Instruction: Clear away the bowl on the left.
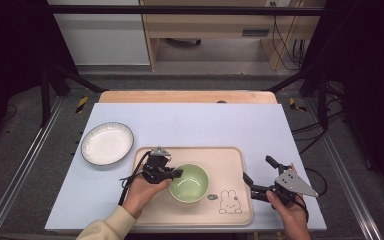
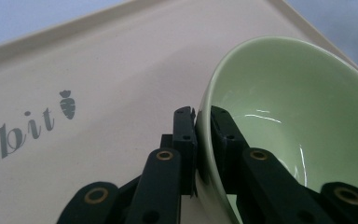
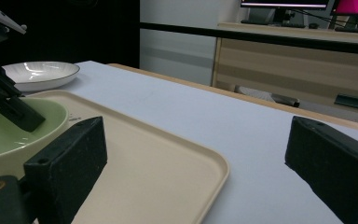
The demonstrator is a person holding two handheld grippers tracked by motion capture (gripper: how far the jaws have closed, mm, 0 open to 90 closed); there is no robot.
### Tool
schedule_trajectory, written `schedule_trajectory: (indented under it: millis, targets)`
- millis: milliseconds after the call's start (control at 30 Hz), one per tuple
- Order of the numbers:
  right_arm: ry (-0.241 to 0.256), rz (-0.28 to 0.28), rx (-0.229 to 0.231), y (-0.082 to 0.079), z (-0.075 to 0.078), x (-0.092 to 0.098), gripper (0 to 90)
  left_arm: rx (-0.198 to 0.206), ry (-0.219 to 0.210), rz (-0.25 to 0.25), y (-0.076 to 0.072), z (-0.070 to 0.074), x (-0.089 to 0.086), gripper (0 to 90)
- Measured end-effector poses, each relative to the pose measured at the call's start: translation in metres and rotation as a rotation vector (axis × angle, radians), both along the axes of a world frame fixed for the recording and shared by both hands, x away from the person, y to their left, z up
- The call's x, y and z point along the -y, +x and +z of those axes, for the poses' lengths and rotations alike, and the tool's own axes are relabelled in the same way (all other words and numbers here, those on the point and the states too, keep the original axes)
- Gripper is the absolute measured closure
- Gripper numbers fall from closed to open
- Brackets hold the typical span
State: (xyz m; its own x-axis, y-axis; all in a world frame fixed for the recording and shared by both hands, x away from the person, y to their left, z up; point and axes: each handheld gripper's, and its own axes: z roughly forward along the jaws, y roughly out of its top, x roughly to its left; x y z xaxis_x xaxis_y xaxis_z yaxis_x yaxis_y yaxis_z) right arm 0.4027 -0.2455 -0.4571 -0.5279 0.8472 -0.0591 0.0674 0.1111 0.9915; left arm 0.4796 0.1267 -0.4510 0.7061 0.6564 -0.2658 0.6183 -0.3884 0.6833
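Where the green bowl [image 1: 189, 183] sits on the beige tray [image 1: 230, 155], near the tray's middle, we see its near-left rim pinched by the left tool [image 1: 172, 173]; in the left gripper view the two black jaws stand almost together, one inside the bowl [image 2: 284, 107] and one outside, with the thin rim between them. The tray [image 2: 98, 70] carries a printed rabbit drawing [image 1: 228, 202] and grey lettering with a small carrot [image 2: 67, 103]. We find the right tool [image 1: 258, 176] just off the tray's right edge, above the pale blue table [image 1: 205, 125], its jaws spread wide and holding nothing; in the right gripper view they frame the tray's corner [image 3: 205, 163] and bare table [image 3: 242, 126]. To the left of the tray, apart from it, lies a white plate [image 1: 107, 144] with a dark rim. Beyond the table's far wooden edge we see grey floor, a wooden desk [image 1: 215, 25] and dark curtains at both sides.
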Motion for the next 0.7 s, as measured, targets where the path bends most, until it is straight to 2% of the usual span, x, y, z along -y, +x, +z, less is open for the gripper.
schedule_trajectory:
  millis: [200,233,300,400,500,700]
  targets:
    - [0.0,0.002,-0.004,0.0,-0.001,-0.001,5.5,0.007,-0.006,0.014,-0.002,0.001,-0.003,75.6]
    - [0.0,0.003,-0.004,0.0,-0.001,-0.001,5.6,-0.003,-0.001,0.012,-0.003,0.002,-0.004,74.0]
    - [0.0,0.003,-0.004,0.0,-0.001,-0.001,5.5,0.003,-0.012,0.026,-0.004,0.003,-0.005,69.8]
    - [-0.003,0.002,-0.005,0.001,-0.001,-0.001,5.5,0.016,-0.022,0.04,-0.007,0.009,-0.008,59.8]
    - [-0.004,0.005,-0.005,0.001,-0.001,-0.002,5.5,0.046,-0.061,0.039,-0.008,0.014,-0.013,46.9]
    - [-0.007,0.007,-0.004,0.001,-0.002,-0.003,5.4,0.111,-0.097,0.0,-0.018,0.017,-0.015,26.9]
